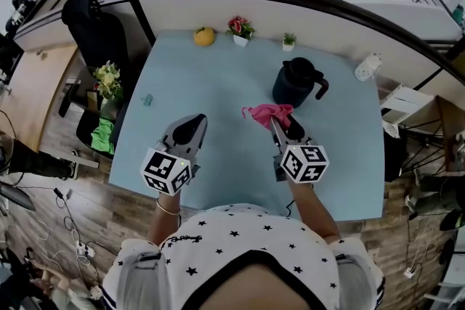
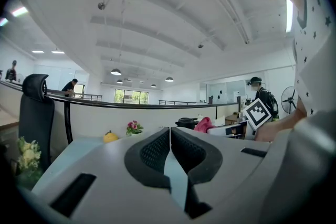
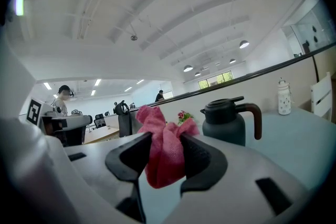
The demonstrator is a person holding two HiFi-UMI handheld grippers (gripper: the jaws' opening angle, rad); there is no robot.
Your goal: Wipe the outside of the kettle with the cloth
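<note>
R gripper (image 3: 166, 140) has its jaws clenched on the pink cloth (image 3: 163, 160), over the table (image 1: 211, 76) near its middle, w/ the bunched end sticking out past the tips toward the kettle (image 1: 296, 82). Kettle stands upright toward the table's far edge, right of centre, handle to the right, just beyond the cloth; can't tell if they touch. L gripper (image 2: 170, 132) is over the near left part of the table, jaws pressed together w/ nothing between them.

Right gripper (image 3: 166, 157) clamping a pink cloth (image 3: 164, 149).
A dark kettle (image 3: 227, 121) stands upright beyond it on the pale blue table (image 3: 302, 134).
</note>
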